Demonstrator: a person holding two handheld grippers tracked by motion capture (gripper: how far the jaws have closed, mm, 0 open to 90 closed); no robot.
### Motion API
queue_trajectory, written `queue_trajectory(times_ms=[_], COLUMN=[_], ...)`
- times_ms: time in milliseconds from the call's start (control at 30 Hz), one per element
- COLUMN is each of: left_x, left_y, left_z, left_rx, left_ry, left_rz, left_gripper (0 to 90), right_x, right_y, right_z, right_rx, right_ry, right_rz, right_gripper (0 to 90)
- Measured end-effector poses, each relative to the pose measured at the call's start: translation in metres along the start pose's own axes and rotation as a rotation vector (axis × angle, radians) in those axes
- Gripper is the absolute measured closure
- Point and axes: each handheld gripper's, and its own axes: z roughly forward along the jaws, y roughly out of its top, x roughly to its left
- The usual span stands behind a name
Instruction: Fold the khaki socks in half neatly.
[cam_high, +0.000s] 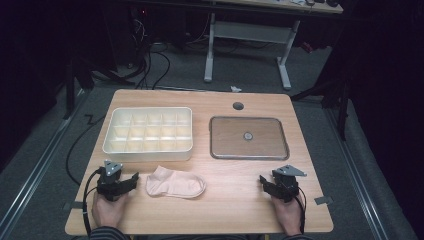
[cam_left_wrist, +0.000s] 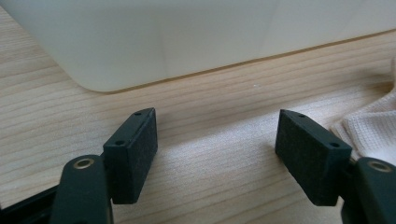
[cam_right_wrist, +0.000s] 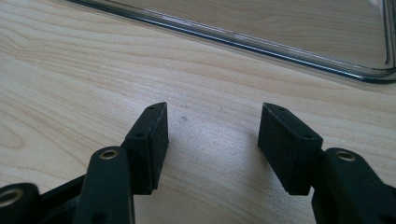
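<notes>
jaws of the left gripper (cam_high: 131, 181) stand wide with nothing between them, resting low on the table (cam_high: 235, 205) and angled toward the sock (cam_high: 175, 183) just beside it (likely lined up for a pinch at the cuff). right gripper (cam_high: 263, 182) is likewise wide and empty, parked well apart from the sock. beyond lie the compartment tray (cam_high: 148, 148) and clear lid (cam_high: 248, 155).

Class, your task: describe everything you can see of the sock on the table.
The sock is pale pink, a short ankle type, of soft knitted fabric with a fine waffle texture in the left gripper view. It lies flat and empty on the wooden table, opening towards the left gripper, toe to the right, just in front of the white compartment tray. Nothing grips it.
</notes>
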Motion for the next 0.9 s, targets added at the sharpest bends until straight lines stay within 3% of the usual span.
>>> queue_trajectory(times_ms=[900], left_x=[0.0011], left_y=[0.0000], left_z=[-0.0002], left_rx=[0.000], left_ry=[-0.014], left_rz=[-0.005], left_gripper=[28.2], right_x=[0.0004], right_y=[0.0005], right_z=[0.0007], right_rx=[0.000], right_ry=[-0.002], right_rz=[-0.001], right_gripper=[41.6])
